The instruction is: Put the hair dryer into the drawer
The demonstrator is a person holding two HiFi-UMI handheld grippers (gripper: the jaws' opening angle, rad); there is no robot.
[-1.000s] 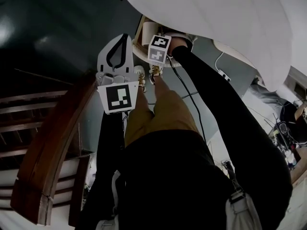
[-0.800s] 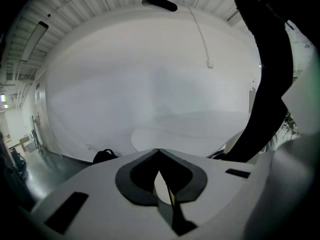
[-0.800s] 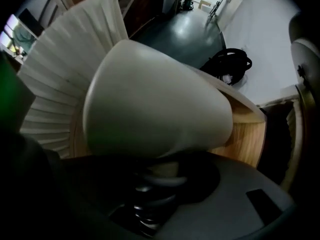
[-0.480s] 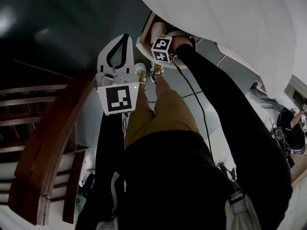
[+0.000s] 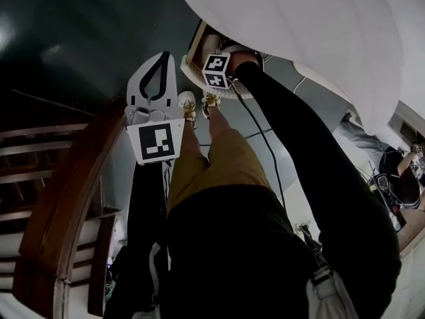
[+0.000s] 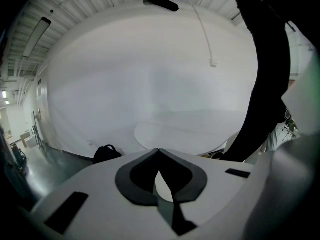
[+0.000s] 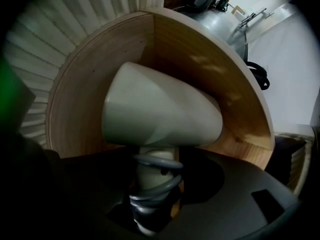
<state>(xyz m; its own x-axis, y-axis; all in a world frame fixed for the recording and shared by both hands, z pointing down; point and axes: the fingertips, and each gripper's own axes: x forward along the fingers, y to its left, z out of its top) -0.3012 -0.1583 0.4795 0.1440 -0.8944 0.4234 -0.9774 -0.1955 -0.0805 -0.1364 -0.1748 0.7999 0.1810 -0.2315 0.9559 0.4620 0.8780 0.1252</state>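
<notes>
The cream hair dryer [image 7: 160, 114] lies inside the curved wooden drawer [image 7: 95, 79], its wide nozzle toward the camera. Its handle, wound with grey cord [image 7: 152, 176], sits between the jaws of my right gripper [image 7: 152, 189]. Those jaws are opening, and a thin gap shows beside the handle. In the head view the right gripper's marker cube [image 5: 216, 70] hangs over the open drawer [image 5: 196, 42], and its fingertips are hidden. My white left gripper [image 5: 162, 54] floats to the left of the drawer, shut and holding nothing.
A big white rounded surface [image 5: 299, 25] overhangs the drawer. Dark wooden furniture [image 5: 73, 198] curves along the left. A black cable [image 5: 262, 138] trails across the floor by the person's shoes [image 5: 187, 105]. A black bag [image 6: 106, 153] sits on the floor.
The right gripper's cube has rolled and settled lower over the drawer. The left gripper has drifted a little to the left.
</notes>
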